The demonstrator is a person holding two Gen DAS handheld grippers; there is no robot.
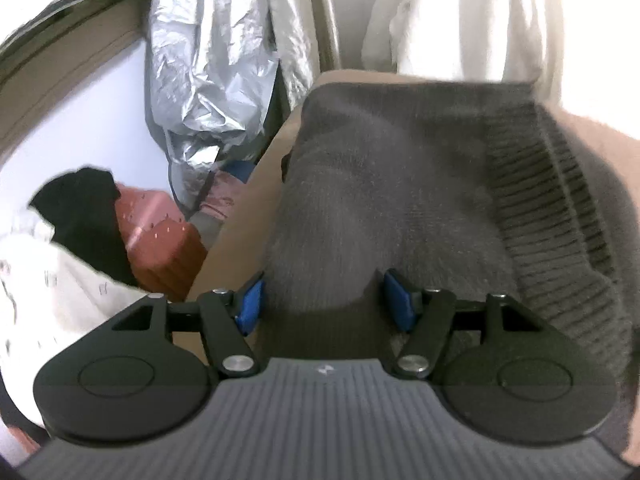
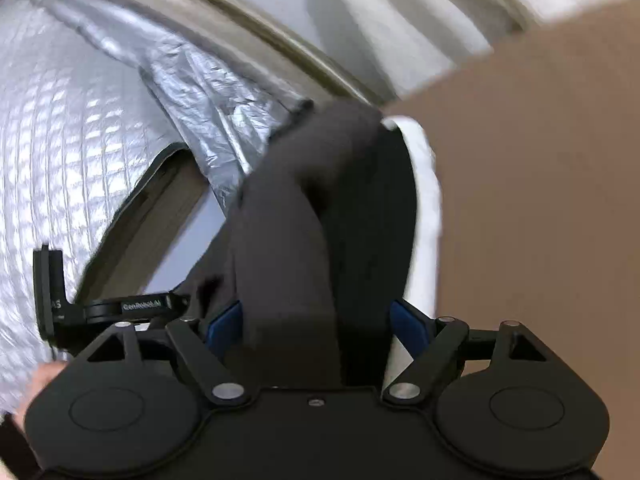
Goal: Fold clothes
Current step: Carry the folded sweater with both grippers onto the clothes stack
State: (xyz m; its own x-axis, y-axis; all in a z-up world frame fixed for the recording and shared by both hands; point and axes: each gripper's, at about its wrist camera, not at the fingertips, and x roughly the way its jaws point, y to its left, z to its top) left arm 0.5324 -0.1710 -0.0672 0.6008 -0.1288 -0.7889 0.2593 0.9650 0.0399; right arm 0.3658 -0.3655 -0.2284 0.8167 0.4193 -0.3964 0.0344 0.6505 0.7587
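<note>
A grey knitted sweater (image 1: 400, 184) with a ribbed hem lies folded on the brown tabletop (image 1: 240, 232). My left gripper (image 1: 325, 300) points down at its near edge. The blue pads (image 1: 250, 300) stand apart with sweater fabric between them, and I see no pinch. In the right wrist view a dark strip of cloth (image 2: 288, 240) runs up between the wide-apart blue pads (image 2: 408, 322) of my right gripper (image 2: 316, 320). The pads do not press on it. A white cloth edge (image 2: 426, 200) lies just beyond, against the brown tabletop (image 2: 540, 200).
Crinkled silver foil sheeting (image 1: 208, 60) hangs left of the table, also filling the left side (image 2: 80, 140). Below it are a red-brown case (image 1: 160, 240), a black cloth (image 1: 80, 204) and white fabric (image 1: 48, 292). A white curtain (image 1: 460, 12) hangs behind. A black camera mount (image 2: 52, 292) sticks out at left.
</note>
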